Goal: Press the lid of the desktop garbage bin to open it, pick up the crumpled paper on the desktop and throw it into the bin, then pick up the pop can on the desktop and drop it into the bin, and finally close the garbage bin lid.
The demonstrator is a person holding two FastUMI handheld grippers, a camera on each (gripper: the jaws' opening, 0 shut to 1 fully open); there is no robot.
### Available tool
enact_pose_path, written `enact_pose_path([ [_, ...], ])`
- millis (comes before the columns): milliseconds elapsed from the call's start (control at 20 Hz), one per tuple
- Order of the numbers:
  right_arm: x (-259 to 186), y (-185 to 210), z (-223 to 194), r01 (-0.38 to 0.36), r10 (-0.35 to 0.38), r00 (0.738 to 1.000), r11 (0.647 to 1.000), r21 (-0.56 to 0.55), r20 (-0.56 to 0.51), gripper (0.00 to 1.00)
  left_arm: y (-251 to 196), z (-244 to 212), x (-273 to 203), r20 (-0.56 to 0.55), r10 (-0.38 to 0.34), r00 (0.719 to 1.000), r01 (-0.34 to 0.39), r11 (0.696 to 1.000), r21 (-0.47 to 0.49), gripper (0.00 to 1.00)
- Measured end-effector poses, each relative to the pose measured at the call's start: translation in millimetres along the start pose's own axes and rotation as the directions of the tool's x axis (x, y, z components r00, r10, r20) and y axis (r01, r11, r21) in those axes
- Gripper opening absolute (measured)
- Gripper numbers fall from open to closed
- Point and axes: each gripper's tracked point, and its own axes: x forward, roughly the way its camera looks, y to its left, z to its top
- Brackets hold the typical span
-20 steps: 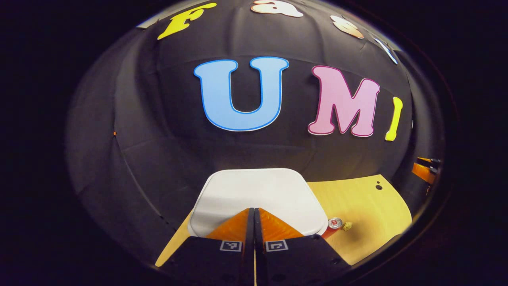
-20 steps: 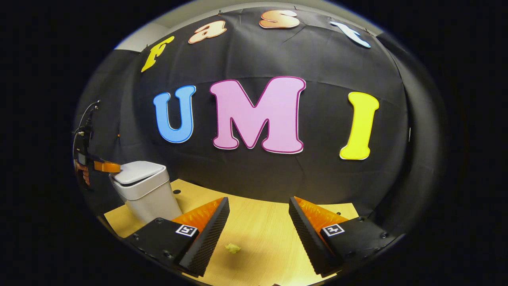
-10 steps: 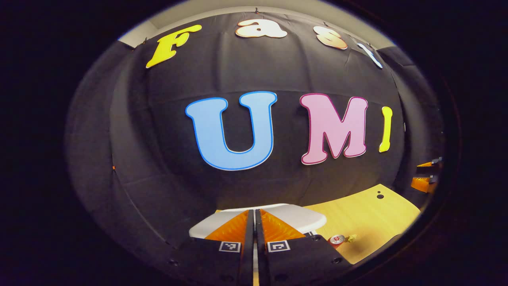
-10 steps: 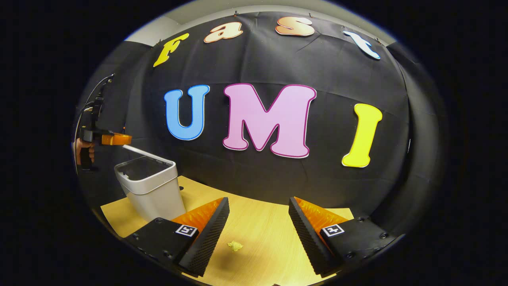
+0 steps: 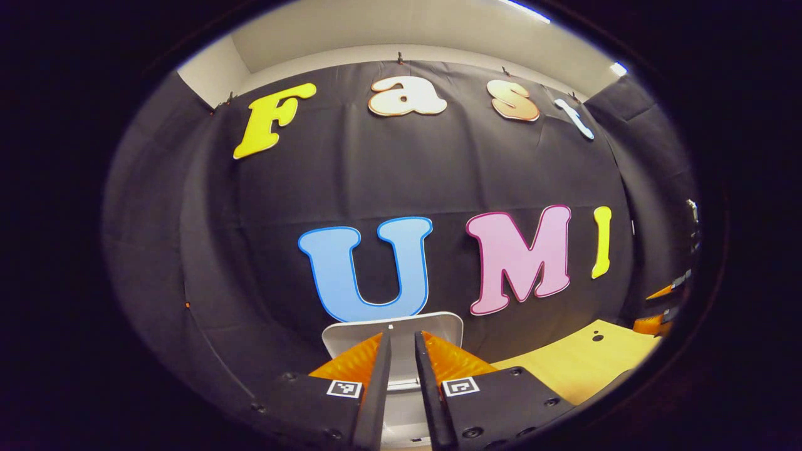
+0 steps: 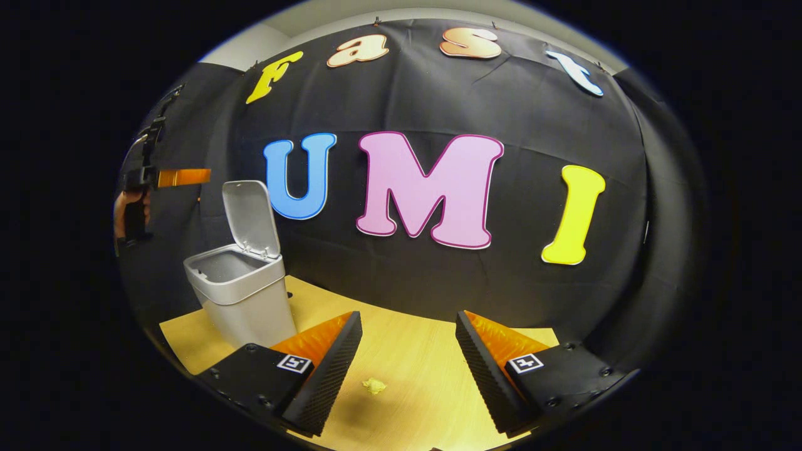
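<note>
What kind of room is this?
Probably a recording booth, not a home: black cloth wall, a wooden desktop with a small garbage bin, lid up, and crumpled paper.

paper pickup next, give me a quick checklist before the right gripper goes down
1. Bin lid open, standing up: ok.
2. Paper on the desk, between the right gripper fingers' line: ok.
3. Right gripper open wide enough for the paper: ok.
4. Left gripper up and off the lid: ok.
5. Can out of the way: cannot tell.
</note>
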Motion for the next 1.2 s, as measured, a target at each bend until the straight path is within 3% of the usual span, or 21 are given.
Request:
enact_pose_path([
  [100, 6, 10, -4, -0.023, 0.023, 1.0, 1.0, -0.002, -0.009, 0.97, -1, 3, -12, 0.002, 0.005, 1.0, -0.005, 1.0, -0.014, 0.49],
  [250, 20, 26, -17, -0.06, 0.06, 0.998, 0.998, -0.005, -0.036, 0.97, 4, 2, -37, -0.01, 0.054, 0.998, -0.055, 0.997, -0.055, 0.91],
  [300, 27, 31, -26, -0.071, 0.071, 0.996, 0.997, 0.005, -0.054, 0.97, 7, 1, -46, -0.008, 0.074, 0.997, -0.074, 0.996, -0.043, 0.96],
  [400, 41, 40, -45, -0.094, 0.097, 0.99, 0.995, 0.031, -0.106, 0.97, 10, 2, -68, -0.012, 0.103, 0.995, -0.103, 0.994, -0.027, 0.97],
  [700, 88, 57, -119, -0.119, 0.133, 0.946, 0.991, 0.064, -0.295, 0.98, 11, -28, -131, -0.089, 0.149, 0.985, -0.16, 0.979, -0.125, 0.97],
  [1000, 128, 62, -213, -0.074, 0.12, 0.86, 0.991, 0.111, -0.496, 0.99, 38, -37, -171, -0.144, 0.268, 0.953, -0.284, 0.952, -0.113, 0.96],
  [1200, 141, 60, -271, -0.01, 0.086, 0.796, 0.991, 0.13, -0.598, 0.98, 38, -42, -187, -0.168, 0.3, 0.939, -0.319, 0.943, -0.099, 0.97],
])
